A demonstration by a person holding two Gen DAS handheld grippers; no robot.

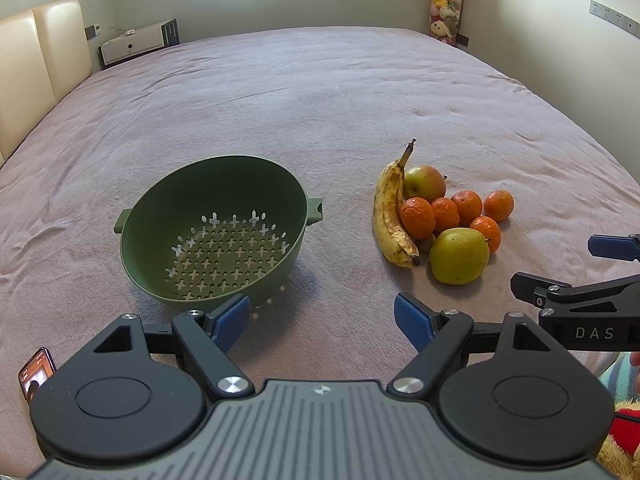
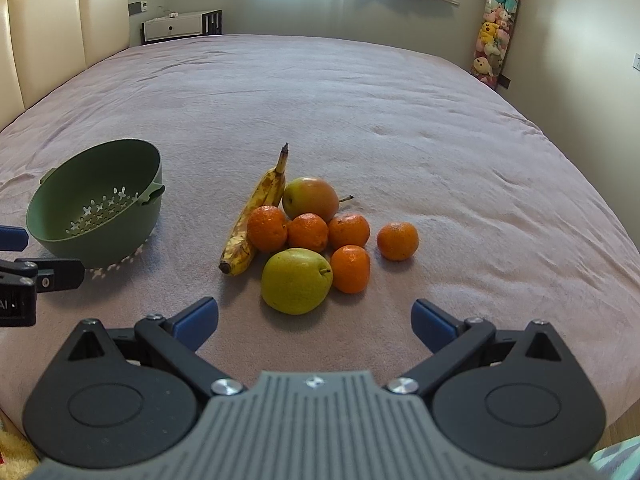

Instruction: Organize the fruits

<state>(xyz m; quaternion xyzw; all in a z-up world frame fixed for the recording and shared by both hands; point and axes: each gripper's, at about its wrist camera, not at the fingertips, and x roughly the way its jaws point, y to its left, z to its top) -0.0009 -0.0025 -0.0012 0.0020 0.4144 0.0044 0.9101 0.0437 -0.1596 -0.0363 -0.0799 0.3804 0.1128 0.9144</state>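
Note:
A green colander [image 1: 212, 232] [image 2: 96, 208] sits empty on the pink bedspread. To its right lies a pile of fruit: a spotted banana [image 1: 390, 216] [image 2: 252, 224], a green pear [image 1: 459, 255] [image 2: 295, 280], a red-green pear [image 1: 425, 181] [image 2: 311, 198] and several mandarins [image 1: 418, 217] [image 2: 398, 241]. My left gripper [image 1: 322, 322] hovers open just in front of the colander. My right gripper [image 2: 314, 322] is open too, just short of the green pear, nothing between its fingers. Its fingers [image 1: 540, 288] show at the right edge of the left wrist view.
The bedspread [image 1: 320, 100] stretches far back to a white nightstand [image 1: 134, 42] and a padded headboard [image 1: 32, 60]. A phone [image 1: 36, 372] lies at the near left edge. A column of plush toys [image 2: 496, 28] hangs in the back right corner.

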